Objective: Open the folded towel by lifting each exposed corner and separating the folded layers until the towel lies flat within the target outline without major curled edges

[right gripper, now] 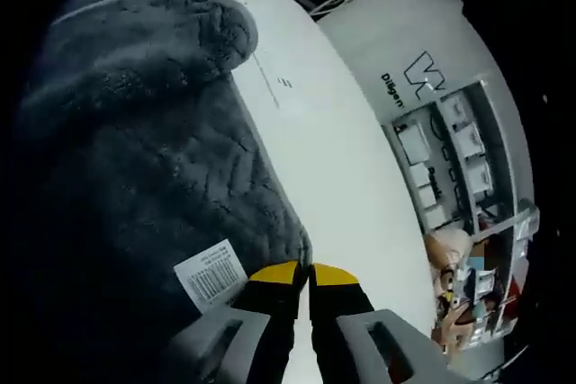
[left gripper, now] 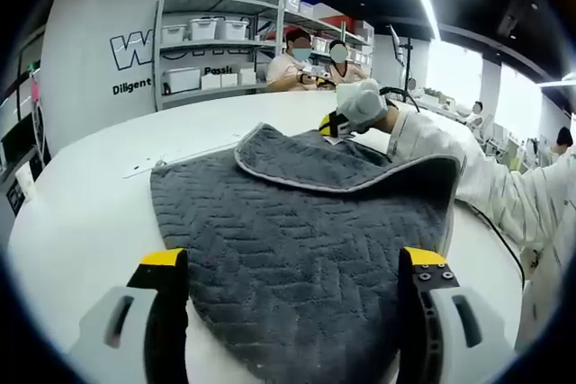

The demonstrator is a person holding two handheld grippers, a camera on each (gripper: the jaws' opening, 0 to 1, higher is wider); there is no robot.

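Note:
A dark grey towel (left gripper: 297,222) with a pale trimmed edge lies on the white table (left gripper: 90,213), its upper layer (left gripper: 306,159) folded over at the far side. My left gripper (left gripper: 292,263) is open wide, its yellow-tipped jaws standing either side of the towel's near part. At the far corner, the right gripper (left gripper: 337,123), held in a gloved hand, pinches the folded layer. In the right gripper view the right gripper (right gripper: 303,274) is shut on the towel (right gripper: 153,159) at its edge, beside a white barcode label (right gripper: 211,278).
Thin outline marks (left gripper: 144,166) run on the table left of the towel. Shelves with white bins (left gripper: 211,51) stand behind the table, and two seated people (left gripper: 310,65) are at its far side. A white sleeve (left gripper: 486,186) crosses the right.

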